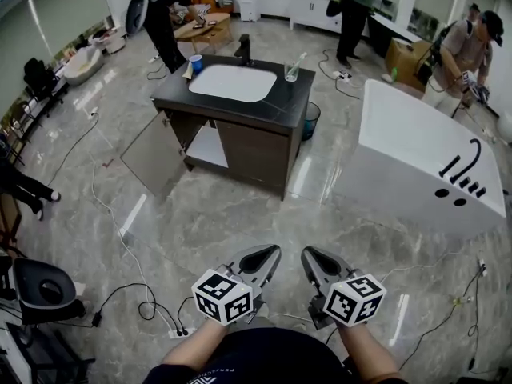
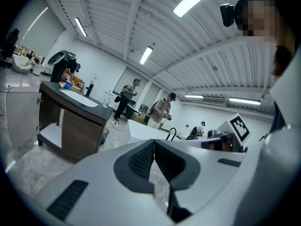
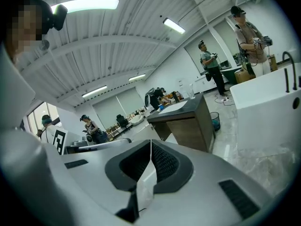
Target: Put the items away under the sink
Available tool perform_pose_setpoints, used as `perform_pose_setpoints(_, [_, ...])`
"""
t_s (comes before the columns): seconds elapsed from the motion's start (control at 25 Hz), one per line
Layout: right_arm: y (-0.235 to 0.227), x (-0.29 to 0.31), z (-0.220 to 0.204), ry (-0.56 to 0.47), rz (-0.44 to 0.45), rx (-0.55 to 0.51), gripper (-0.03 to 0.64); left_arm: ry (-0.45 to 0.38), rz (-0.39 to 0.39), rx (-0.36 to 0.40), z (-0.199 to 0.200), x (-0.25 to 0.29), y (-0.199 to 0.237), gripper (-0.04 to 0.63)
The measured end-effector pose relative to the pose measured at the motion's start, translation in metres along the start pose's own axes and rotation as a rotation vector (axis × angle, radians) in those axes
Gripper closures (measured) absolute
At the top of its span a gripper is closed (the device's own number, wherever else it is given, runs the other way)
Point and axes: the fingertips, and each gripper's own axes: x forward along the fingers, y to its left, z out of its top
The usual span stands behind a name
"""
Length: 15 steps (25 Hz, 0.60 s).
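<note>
The sink cabinet stands mid-room with a dark top, a white basin and a black faucet. Its left door hangs open, showing a white shelf inside. On the top sit a blue cup at the left and a glass with a toothbrush at the right. My left gripper and right gripper are held low near my body, far from the cabinet, both shut and holding nothing. The jaws of the left gripper and of the right gripper meet at the tips.
A white bathtub stands to the right. A dark bin sits beside the cabinet. Cables and a power strip lie on the marble floor at the left. A black seat is at the far left. Several people stand at the back.
</note>
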Motion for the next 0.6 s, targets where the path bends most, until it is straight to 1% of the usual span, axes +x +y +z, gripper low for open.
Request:
perform_pose_setpoints(0.28, [0.014, 0.036, 0.007, 0.002, -0.009, -0.029, 0.580, 0.010, -0.035, 0.011, 0.015, -0.003, 0.027, 0.586])
perform_pose_setpoints(0.4, [0.019, 0.049, 0.012, -0.004, -0.012, -0.045, 0.580, 0.004, -0.037, 0.017, 0.022, -0.004, 0.041, 0.586])
perform_pose_setpoints(0.6, [0.016, 0.058, 0.019, 0.008, -0.020, -0.057, 0.580, -0.009, -0.036, 0.000, 0.028, -0.002, 0.051, 0.586])
